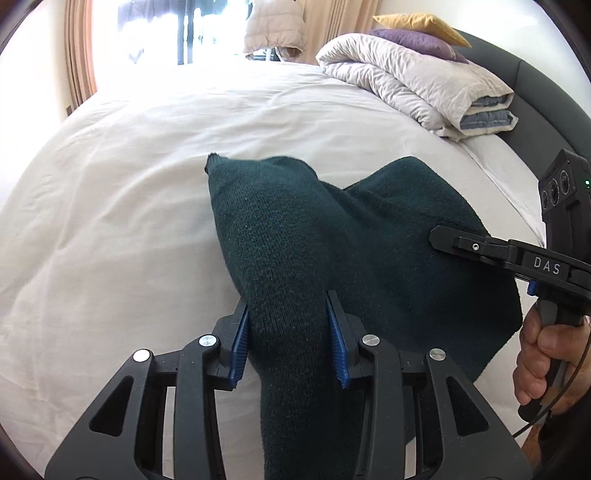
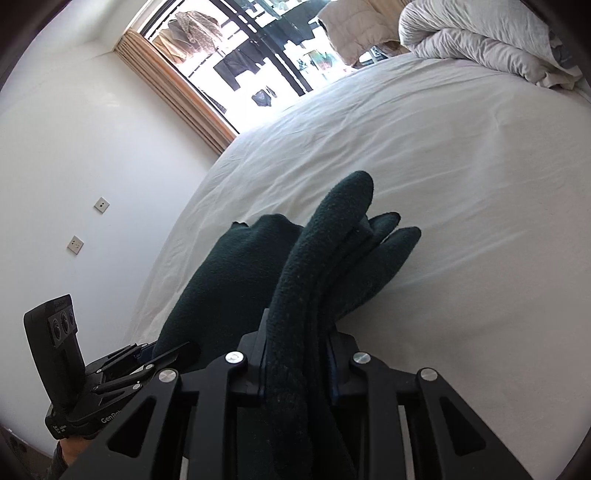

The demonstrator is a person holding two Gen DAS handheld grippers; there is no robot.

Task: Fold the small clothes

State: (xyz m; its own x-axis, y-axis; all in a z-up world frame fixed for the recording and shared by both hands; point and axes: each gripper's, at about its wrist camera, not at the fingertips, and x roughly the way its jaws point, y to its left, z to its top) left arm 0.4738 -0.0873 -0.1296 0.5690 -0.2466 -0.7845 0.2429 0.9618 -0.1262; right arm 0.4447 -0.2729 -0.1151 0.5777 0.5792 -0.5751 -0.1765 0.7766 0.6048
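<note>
A dark green knitted garment (image 1: 369, 236) is lifted off the white bed sheet (image 1: 129, 184), held at two places. My left gripper (image 1: 288, 314) is shut on a thick fold of it, blue pads pressed into both sides of the bunched knit. My right gripper (image 1: 443, 238) comes in from the right and clamps the garment's right part; a hand (image 1: 535, 358) holds its handle. In the right wrist view my right gripper (image 2: 295, 332) is shut on several bunched layers of the green garment (image 2: 332, 251), which stick out past its fingers. My left gripper (image 2: 173, 352) shows at the lower left, gripping the other part.
A rolled grey duvet (image 1: 417, 81) with purple and yellow cushions (image 1: 421, 33) lies at the bed's far right by the dark headboard (image 1: 546, 103). A window with curtains (image 2: 192, 96) is beyond the bed. A white wall with sockets (image 2: 99, 205) stands to the left.
</note>
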